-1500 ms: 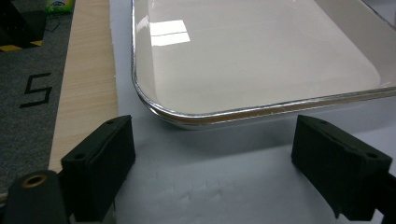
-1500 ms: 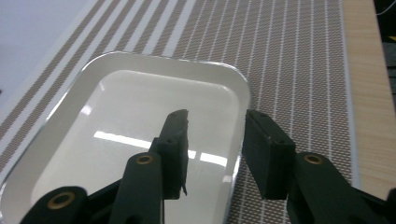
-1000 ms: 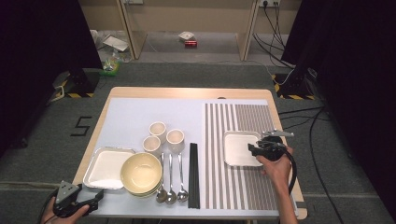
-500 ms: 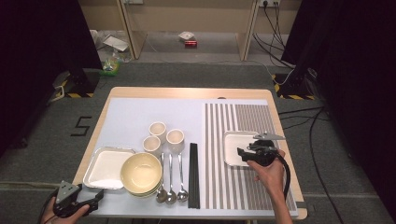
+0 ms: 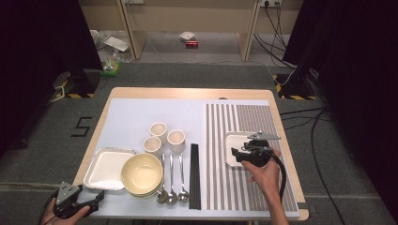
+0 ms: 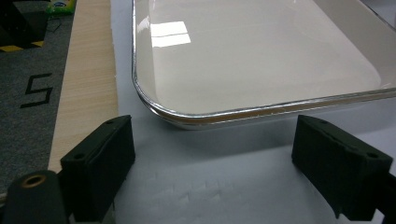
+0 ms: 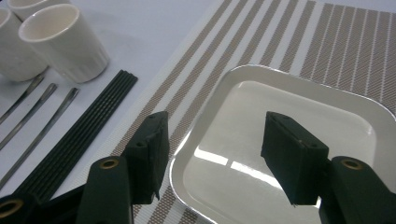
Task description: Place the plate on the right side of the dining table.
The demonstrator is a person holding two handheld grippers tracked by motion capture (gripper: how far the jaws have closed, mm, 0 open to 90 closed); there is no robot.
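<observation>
The right gripper (image 5: pixel 238 154) hangs over the small square plate (image 5: pixel 231 143) on the striped mat (image 5: pixel 263 117) near the table's right edge. Its jaws have just been opening, with the plate rim between them, untouched. The left gripper (image 5: pixel 96 199) waits wide apart at the front left corner, just before the other square plate (image 6: pixel 261 51).

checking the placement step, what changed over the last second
The right gripper has drawn back toward the table's middle, off the square plate on the striped mat; its jaws have just been opening, with nothing between them. The plate stays put. The left gripper, bowls and cups are unchanged.
</observation>
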